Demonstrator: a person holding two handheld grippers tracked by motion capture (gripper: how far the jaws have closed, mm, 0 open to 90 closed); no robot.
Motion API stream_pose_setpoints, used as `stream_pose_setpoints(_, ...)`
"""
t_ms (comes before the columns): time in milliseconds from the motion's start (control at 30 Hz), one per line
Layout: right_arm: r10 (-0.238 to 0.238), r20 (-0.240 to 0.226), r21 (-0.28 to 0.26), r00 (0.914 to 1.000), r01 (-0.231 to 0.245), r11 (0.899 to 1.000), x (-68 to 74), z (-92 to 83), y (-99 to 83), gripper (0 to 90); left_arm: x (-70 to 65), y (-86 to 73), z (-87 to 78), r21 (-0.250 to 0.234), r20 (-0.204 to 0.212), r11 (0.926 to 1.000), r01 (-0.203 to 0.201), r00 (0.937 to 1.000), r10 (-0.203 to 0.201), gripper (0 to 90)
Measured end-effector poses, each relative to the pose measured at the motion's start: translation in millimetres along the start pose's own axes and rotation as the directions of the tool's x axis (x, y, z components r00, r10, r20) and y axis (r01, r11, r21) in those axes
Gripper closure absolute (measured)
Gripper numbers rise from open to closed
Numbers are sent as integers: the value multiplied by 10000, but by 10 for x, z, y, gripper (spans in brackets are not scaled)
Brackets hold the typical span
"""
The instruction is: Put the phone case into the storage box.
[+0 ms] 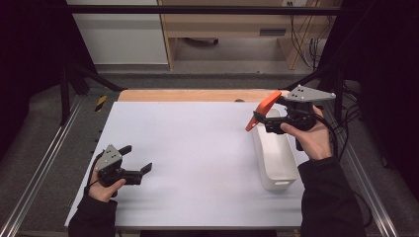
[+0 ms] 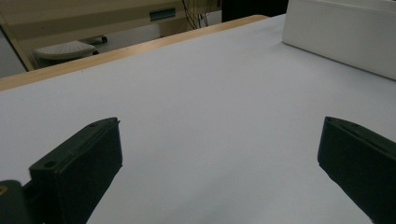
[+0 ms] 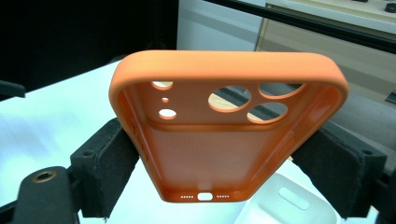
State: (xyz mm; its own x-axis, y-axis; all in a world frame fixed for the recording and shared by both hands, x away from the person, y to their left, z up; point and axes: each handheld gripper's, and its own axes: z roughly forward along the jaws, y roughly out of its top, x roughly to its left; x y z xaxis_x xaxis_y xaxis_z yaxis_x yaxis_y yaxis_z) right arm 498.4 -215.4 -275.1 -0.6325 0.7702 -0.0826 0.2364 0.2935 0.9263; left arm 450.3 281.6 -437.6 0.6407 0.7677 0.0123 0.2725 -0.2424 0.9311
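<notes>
An orange phone case (image 1: 262, 109) hangs in the air over the far end of a white bin (image 1: 274, 153), tilted, with my right gripper (image 1: 264, 120) shut on its two long sides. In the right gripper view the orange phone case (image 3: 219, 135) faces me with its hollow inside and its camera holes at the top, and the black pads (image 3: 109, 165) press on both edges. My left gripper (image 1: 137, 159) rests low at the near left of the white table (image 1: 188, 148), its jaws standing wide apart with nothing between them. In the left gripper view my left gripper (image 2: 219, 172) looks across bare table toward the white bin (image 2: 341, 32).
The white bin lies lengthwise along the table's right side. A wooden edge (image 1: 197, 95) runs along the far side of the table. Metal rails (image 1: 44, 163) flank the table left and right. Furniture and cables stand beyond.
</notes>
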Motion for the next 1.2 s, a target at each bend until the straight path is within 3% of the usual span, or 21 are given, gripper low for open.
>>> stream_pose_setpoints(433,385,884,249,9953,-409,9989,-157,87,42,157,18,-19,11,-52,-63,10000,83,9999,-83,0)
stream_pose_setpoints(867,617,2001,515,9778,-733,9960,-295,220,54,157,4,-21,25,-41,46,10000,35,10000,-35,0)
stream_pose_setpoints(1200,857,2529,567,9637,-1032,9930,-381,333,-7,157,2,-24,30,-34,71,10000,2,10000,-2,0)
